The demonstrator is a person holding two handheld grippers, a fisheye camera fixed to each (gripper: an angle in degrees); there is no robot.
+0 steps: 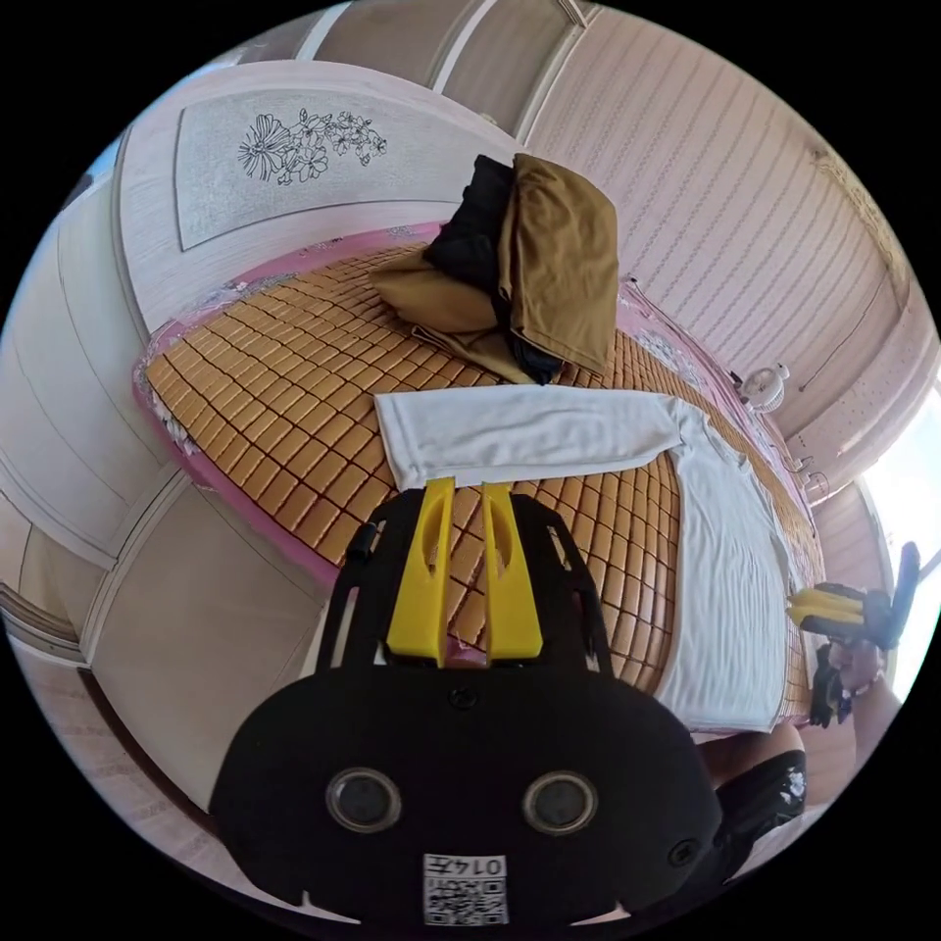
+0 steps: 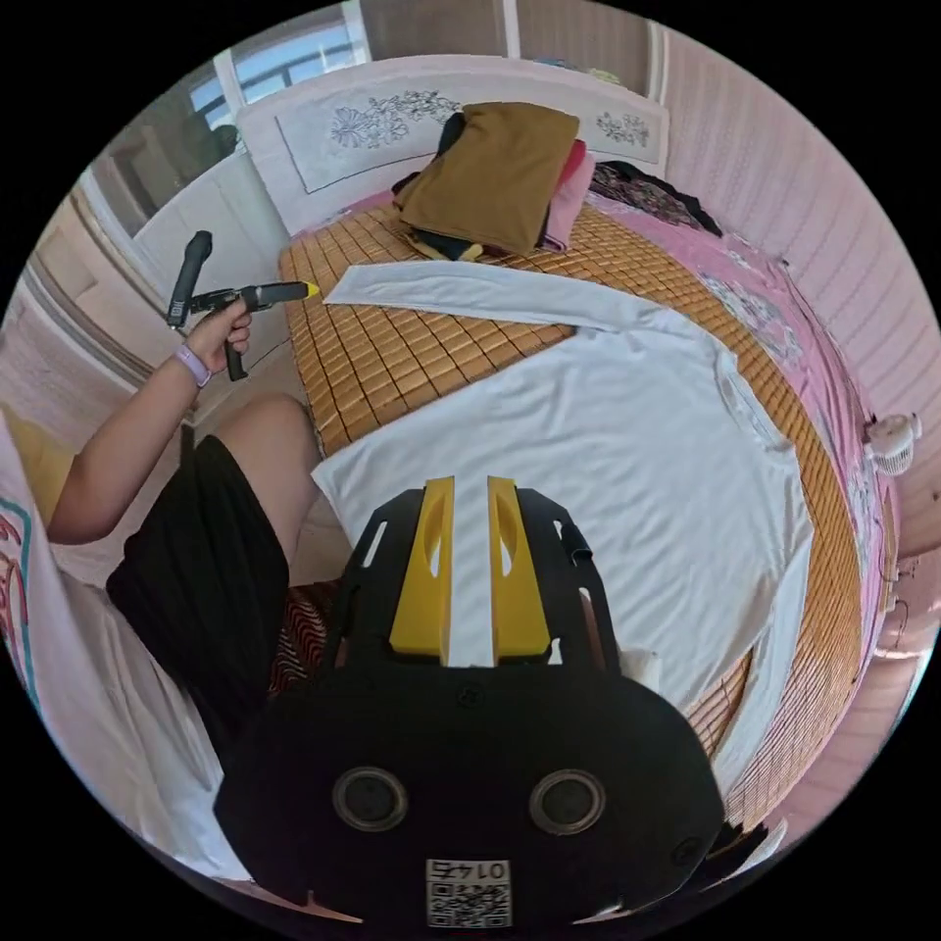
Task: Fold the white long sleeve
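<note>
The white shirt (image 2: 608, 431) is spread flat on the bamboo mat (image 2: 412, 343), one sleeve (image 1: 520, 431) stretched toward 10 o'clock in the right gripper view. The left gripper (image 1: 469, 490) and the right gripper (image 2: 469, 485) are held slightly parted, grasping nothing. Folded clothes (image 2: 490, 172) are piled at 12 o'clock.

The left tool (image 1: 469, 485) is held level, its yellow jaws a narrow gap apart with nothing between them. A bare forearm runs to the hand (image 2: 221, 338) gripping its handle. The right tool (image 2: 470, 482) has jaws parted by a slim gap, nothing pinched. A bare knee (image 2: 265, 431) shows nearby.
</note>
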